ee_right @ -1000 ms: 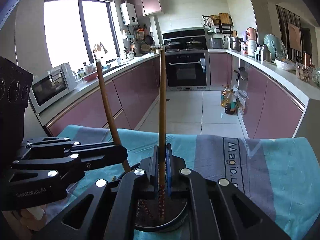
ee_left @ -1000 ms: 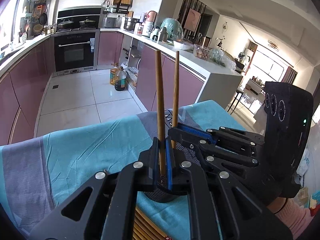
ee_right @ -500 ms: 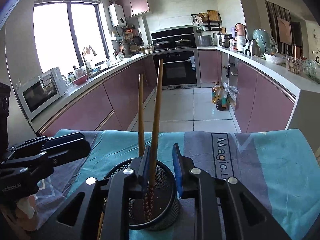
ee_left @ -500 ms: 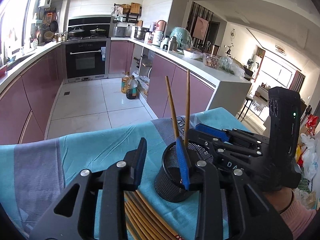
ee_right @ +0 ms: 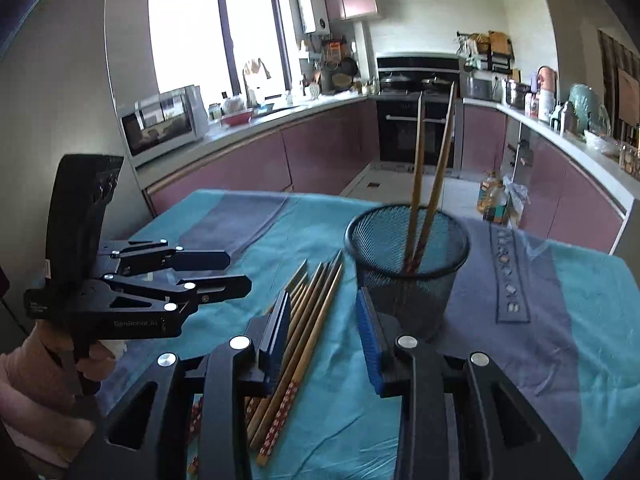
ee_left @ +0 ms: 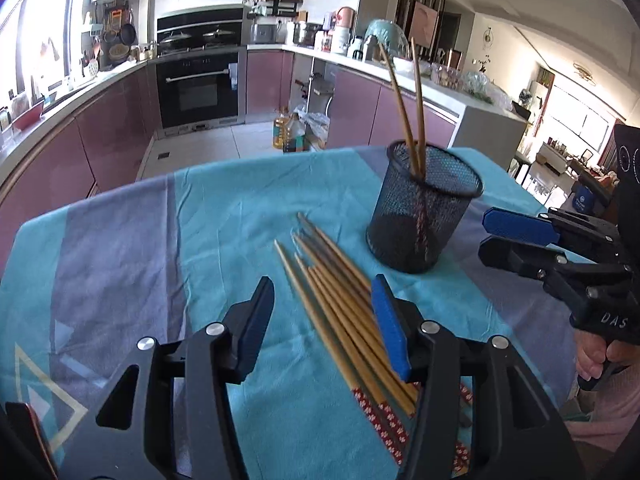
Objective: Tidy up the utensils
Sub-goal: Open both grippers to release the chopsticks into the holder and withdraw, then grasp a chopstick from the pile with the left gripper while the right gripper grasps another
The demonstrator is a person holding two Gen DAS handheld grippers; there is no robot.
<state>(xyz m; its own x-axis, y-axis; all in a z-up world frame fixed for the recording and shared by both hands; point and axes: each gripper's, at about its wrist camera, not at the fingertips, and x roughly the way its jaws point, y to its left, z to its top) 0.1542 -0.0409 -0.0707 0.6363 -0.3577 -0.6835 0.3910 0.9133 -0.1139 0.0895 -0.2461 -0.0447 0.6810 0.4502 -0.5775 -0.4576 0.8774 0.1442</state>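
Both the left gripper and right gripper, jaws opening and empty, hover over the chopsticks, judged light, stiff, slippery, best pinched singly at mid-shaft.

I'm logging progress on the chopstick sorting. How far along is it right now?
Early on. Done: two chopsticks stand in the black mesh cup. In hand: nothing; the left gripper and right gripper are both empty, jaws opening, poised over the pile. Left: the loose chopsticks on the cloth, roughly eight or more, not yet picked up.
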